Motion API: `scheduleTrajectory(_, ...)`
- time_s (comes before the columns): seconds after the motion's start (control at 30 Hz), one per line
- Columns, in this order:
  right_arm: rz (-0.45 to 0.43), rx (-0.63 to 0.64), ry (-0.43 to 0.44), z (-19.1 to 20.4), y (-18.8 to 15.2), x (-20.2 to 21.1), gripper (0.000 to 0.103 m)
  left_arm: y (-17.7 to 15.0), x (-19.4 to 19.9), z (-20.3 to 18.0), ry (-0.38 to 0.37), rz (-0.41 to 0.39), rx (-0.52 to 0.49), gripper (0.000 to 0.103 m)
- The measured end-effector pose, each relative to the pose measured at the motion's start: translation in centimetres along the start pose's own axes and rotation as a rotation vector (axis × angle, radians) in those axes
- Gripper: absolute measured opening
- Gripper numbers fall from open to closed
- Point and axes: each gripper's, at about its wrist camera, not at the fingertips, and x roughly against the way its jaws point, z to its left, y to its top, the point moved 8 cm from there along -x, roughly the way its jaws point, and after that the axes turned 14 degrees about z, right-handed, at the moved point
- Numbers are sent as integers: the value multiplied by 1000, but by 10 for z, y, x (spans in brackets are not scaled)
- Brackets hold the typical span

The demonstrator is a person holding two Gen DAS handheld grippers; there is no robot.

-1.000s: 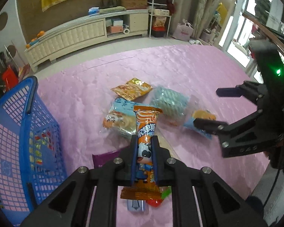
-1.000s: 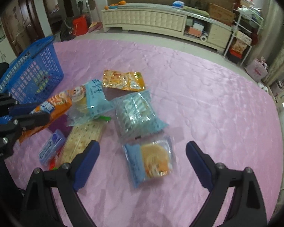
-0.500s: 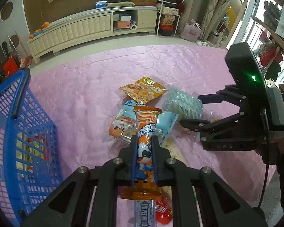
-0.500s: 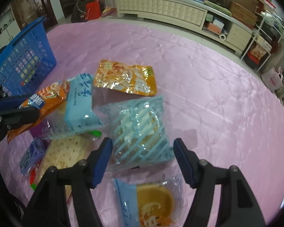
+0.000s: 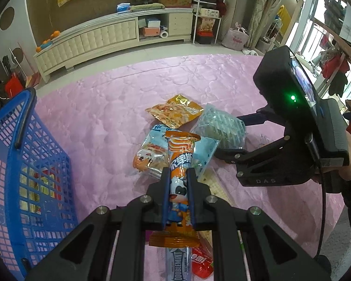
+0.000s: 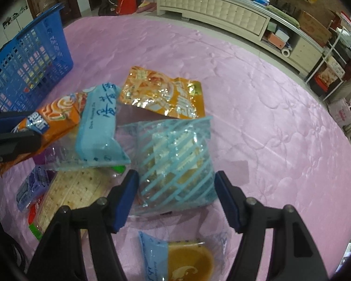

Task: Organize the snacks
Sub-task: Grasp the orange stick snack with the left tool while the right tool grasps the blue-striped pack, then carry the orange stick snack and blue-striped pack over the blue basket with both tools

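left wrist view shows the left gripper [image 5: 178, 194] with its jaws clamped narrow on the orange snack bar [image 5: 179, 182], held lengthwise so it can drop into the blue basket [image 5: 23, 164] at nine o'clock. right gripper [image 6: 175, 196] jaws are closing around the striped blue pack [image 6: 175, 161], pads beside its edges and seemingly not yet pressing. open pink tabletop [image 6: 280, 121] lies toward two o'clock, while other snacks crowd nine o'clock.

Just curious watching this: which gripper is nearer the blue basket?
Left. The left gripper, shut on an orange snack bar, is beside the blue basket; the right gripper straddles the blue-striped packet farther away.
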Motion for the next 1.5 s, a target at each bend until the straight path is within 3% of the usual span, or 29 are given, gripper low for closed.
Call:
scheduleTrajectory(0.07, -18, -6, -1, 1, -3, 4, 62, -1, 0, 0, -2, 3, 6, 12)
scheduleTrajectory(0.3, -59, -62, -4, 8, -30, 32, 60, -9, 17, -3, -27, -2, 22, 12)
scheduleTrajectory(0.83, -187, -118, -62, 68, -81, 174, 60, -62, 138, -21, 2, -134, 6, 12)
scheduleTrajectory(1.17, -247, -169, -60, 118, -79, 220, 60, -91, 191, 0, 35, -208, -16, 12)
scheduleTrajectory(1.5, -281, -217, -19, 159, -57, 234, 60, -112, 226, 51, 70, -257, 1, 12)
